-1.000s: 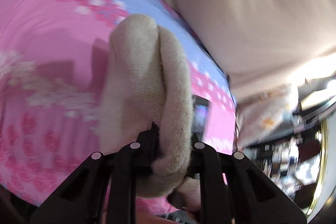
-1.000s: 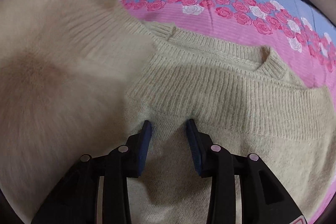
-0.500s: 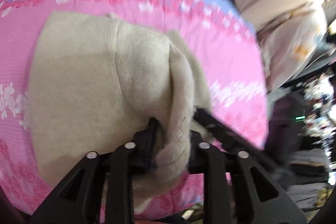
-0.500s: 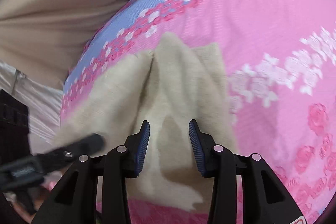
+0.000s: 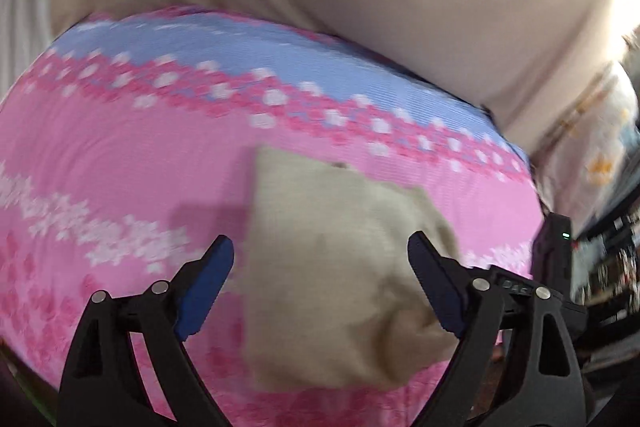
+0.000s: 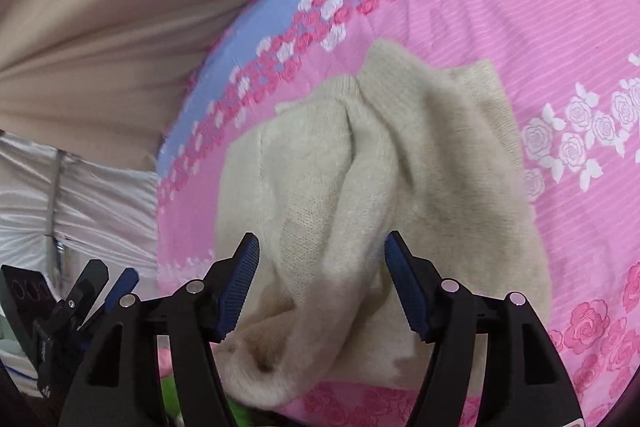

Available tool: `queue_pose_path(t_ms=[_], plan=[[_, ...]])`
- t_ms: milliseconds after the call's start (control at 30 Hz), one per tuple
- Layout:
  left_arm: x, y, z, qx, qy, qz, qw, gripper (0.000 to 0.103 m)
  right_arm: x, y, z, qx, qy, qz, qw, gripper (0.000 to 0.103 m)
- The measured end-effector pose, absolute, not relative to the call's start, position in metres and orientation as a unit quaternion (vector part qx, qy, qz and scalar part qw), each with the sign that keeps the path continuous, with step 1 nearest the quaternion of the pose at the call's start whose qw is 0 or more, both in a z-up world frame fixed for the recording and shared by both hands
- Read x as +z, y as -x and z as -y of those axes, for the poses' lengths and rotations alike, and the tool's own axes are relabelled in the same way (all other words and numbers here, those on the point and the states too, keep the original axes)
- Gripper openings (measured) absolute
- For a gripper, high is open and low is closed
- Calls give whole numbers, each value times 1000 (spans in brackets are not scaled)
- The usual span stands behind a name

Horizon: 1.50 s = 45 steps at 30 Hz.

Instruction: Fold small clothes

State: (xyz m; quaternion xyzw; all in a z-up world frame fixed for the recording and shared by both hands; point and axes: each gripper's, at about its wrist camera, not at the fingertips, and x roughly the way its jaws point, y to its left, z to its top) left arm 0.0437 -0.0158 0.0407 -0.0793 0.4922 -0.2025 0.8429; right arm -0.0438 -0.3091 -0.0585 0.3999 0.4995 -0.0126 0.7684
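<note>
The cream sweater (image 6: 384, 187) lies folded on the pink floral bedspread (image 6: 560, 27), its long axis running from lower centre toward the upper right of the frame. Both the right gripper (image 6: 320, 271) and left gripper (image 5: 320, 267) hover spread wide, holding nothing; the right looks nearer.

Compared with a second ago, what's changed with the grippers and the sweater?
The left gripper, clamped on a fold of the cream sweater a second ago, has let go; its jaws stand wide open and it has pulled back. The right gripper opened wider and holds nothing. The sweater now lies bunched in a folded pile. It stays on the pink floral bedsheet.
</note>
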Motion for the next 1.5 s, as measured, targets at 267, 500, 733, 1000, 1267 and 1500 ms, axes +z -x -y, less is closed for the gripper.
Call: queue_pose_path(t_ms=[267, 500, 733, 1000, 1267, 1500], plan=[[9, -34, -35, -150, 106, -537, 823, 86, -22, 34, 280, 16, -309, -510, 803, 71], [2, -27, -31, -175, 102, -552, 809, 87, -76, 31, 269, 37, -318, -568, 758, 15], [-9, -26, -26, -185, 104, -570, 793, 87, -44, 92, 330, -46, -275, -519, 808, 9], [-20, -22, 0, -207, 93, -592, 773, 88, -36, 125, 353, -49, -407, -452, 793, 69], [-13, -18, 18, -225, 78, -584, 776, 88, -74, 44, 285, 26, -337, -536, 773, 56], [1, -20, -10, -199, 95, -556, 802, 90, -1, 52, 306, 24, -299, -451, 840, 8]])
